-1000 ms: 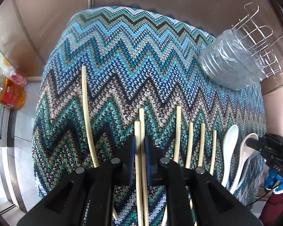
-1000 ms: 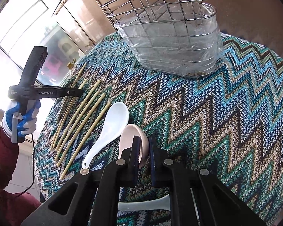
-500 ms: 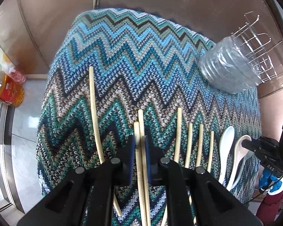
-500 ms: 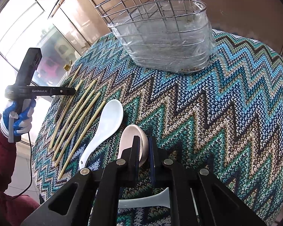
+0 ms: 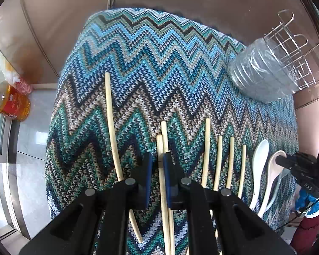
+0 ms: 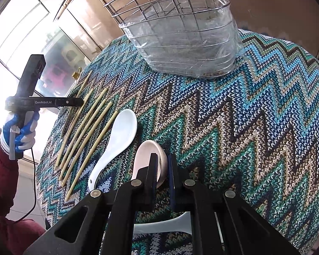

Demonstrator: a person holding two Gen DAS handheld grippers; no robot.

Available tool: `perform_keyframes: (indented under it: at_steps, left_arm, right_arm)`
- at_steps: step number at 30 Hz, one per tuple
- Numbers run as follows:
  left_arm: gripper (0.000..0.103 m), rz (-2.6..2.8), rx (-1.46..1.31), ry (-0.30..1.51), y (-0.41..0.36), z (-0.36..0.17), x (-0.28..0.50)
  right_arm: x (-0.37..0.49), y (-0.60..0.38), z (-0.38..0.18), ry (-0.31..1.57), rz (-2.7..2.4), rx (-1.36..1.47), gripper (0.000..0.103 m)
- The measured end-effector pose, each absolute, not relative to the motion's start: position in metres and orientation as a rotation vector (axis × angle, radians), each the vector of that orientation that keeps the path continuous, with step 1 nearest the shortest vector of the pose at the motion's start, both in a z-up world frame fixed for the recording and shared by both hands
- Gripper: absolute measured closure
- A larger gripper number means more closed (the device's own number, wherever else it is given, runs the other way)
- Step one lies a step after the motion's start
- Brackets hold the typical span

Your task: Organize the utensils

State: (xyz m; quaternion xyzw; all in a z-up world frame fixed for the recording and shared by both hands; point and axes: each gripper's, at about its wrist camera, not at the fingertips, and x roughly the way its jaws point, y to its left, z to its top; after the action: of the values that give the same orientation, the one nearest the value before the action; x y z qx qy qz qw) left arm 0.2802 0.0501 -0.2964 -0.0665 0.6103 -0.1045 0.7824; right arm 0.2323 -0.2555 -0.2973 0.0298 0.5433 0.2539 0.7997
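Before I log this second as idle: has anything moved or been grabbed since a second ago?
Nothing was taken up or let go. The left gripper stays shut on a chopstick, the right gripper on the pinkish spoon. Both views shift slightly, so the hands drifted a little. The other chopsticks, white spoon and basket lie as before.

A blue, teal and beige zigzag-knit cloth (image 5: 151, 68) is covering the tabletop. Off the cloth's left edge, an amber-filled clear bottle with a red label (image 5: 9, 104) is standing on pale grey floor tiles (image 5: 32, 140), with a crumpled white plastic bag (image 5: 7, 72) sitting just behind it.
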Motion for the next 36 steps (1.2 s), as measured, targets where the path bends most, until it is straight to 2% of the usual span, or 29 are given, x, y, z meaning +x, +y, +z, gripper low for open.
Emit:
perform_keyframes:
  at_steps: [29,36]
  left_arm:
    - [0.090,-0.211,-0.063,1.366,0.040,-0.305,0.286]
    - [0.096,-0.206,-0.079,1.348,0.043,-0.304,0.283]
  right_arm:
    - [0.242,-0.246,-0.303,1.199,0.562,0.069,0.092]
    - [0.237,-0.244,-0.298,1.168,0.570,0.040,0.094]
